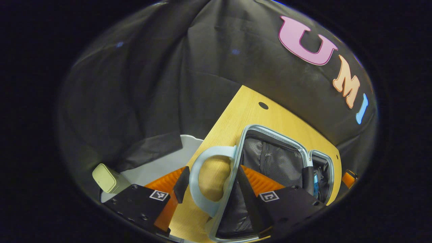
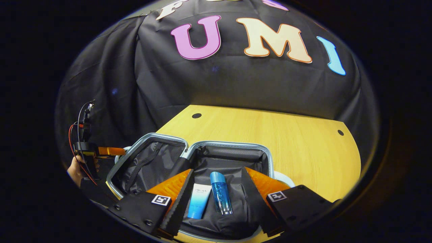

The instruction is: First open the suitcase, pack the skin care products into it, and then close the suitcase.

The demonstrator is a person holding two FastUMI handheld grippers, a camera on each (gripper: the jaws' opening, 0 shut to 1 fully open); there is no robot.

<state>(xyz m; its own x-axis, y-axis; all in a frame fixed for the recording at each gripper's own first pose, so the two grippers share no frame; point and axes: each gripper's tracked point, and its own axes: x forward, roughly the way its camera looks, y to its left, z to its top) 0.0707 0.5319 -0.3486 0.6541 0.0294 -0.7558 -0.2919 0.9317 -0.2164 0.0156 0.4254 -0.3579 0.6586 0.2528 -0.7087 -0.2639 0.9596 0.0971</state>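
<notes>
The pale blue suitcase point(image 2: 270, 158) lies open on the wooden table, both black-lined halves facing up. A white and blue tube point(image 2: 199, 200) and a blue bottle point(image 2: 221, 194) lie side by side in the nearer half. My right gripper point(image 2: 217, 170) hangs open just above them, holding nothing. In the left gripper view, the mesh-lined half point(image 1: 273, 158) and its rim point(image 1: 270, 131) are close. My left gripper point(image 1: 213, 167) is open astride the suitcase's looped handle point(image 1: 195, 168), one finger outside the loop and one over the lining. The left gripper point(image 2: 101, 151) also appears beside the mesh half.
The yellow wooden table point(image 2: 287, 135) stretches behind and to the right of the suitcase, with small dark holes point(image 2: 196, 115) near its back edge. A cream box point(image 1: 105, 178) sits off the table's edge on a pale floor. A hand point(image 2: 76, 168) holds the left gripper.
</notes>
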